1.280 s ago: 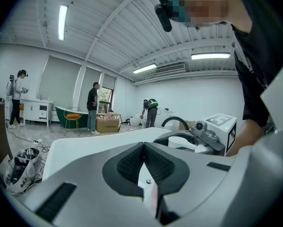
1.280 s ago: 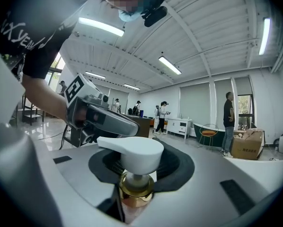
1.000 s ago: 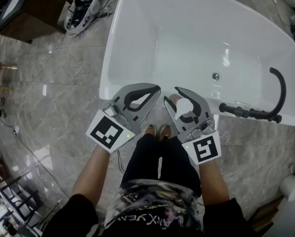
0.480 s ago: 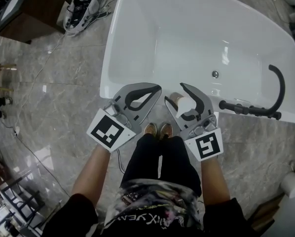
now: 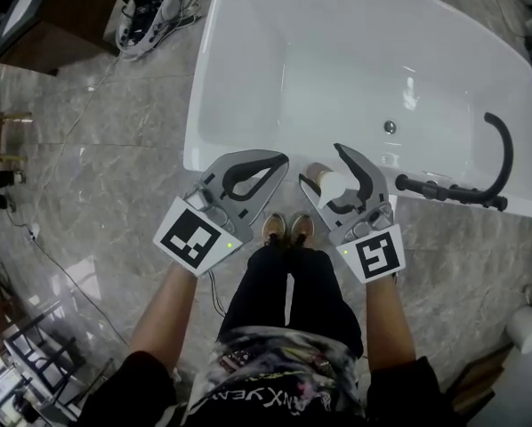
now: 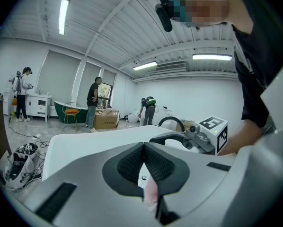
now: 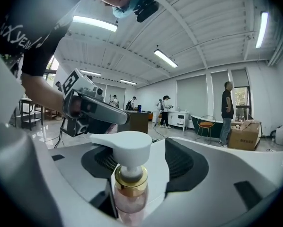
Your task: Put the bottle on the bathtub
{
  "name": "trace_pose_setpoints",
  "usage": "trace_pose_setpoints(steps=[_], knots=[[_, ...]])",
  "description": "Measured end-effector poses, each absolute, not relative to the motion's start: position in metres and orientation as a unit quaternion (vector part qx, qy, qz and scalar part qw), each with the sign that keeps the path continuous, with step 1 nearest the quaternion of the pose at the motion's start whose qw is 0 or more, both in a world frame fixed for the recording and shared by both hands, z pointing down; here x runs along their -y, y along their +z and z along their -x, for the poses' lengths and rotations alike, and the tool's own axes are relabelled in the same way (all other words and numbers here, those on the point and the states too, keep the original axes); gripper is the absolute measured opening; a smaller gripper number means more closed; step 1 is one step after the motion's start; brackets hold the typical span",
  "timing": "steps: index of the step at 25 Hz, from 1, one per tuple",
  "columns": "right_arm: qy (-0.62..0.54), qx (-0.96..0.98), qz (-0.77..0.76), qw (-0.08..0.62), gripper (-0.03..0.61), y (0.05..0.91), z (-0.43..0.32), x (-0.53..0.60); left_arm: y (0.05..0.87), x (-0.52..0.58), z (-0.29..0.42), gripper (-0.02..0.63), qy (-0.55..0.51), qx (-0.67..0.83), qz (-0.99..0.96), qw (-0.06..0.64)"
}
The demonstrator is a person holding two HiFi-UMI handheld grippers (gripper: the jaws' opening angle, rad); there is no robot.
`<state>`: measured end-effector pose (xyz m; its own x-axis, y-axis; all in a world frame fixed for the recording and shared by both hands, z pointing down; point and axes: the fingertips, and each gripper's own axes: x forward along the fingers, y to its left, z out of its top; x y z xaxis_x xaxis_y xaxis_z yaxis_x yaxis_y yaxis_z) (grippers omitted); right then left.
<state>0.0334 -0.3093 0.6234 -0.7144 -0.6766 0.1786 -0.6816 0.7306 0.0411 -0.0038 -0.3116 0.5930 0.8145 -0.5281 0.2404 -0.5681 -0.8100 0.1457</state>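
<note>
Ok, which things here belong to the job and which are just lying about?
Job: pump bottle, bathtub, right gripper (jaws just been opening, bottle between them).
Lying about: black tap, gear bundle on the floor, left gripper (jaws together).

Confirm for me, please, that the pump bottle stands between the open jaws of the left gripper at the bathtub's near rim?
Not quite: it is the right gripper, not the left. The right gripper view shows the pump bottle between its jaws, which have just been opening, at the near rim of the bathtub. The jaws of the left gripper are together, empty.
</note>
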Motion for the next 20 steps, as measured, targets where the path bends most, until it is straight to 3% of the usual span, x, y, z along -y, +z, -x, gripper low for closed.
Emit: trace_pose_setpoints(steps=[20], knots=[[0.029,0.917,-0.375,0.136,0.282,0.606,-0.075,0.264,0.564,0.289,0.011,0.014,0.108,0.292,-0.943,0.117]])
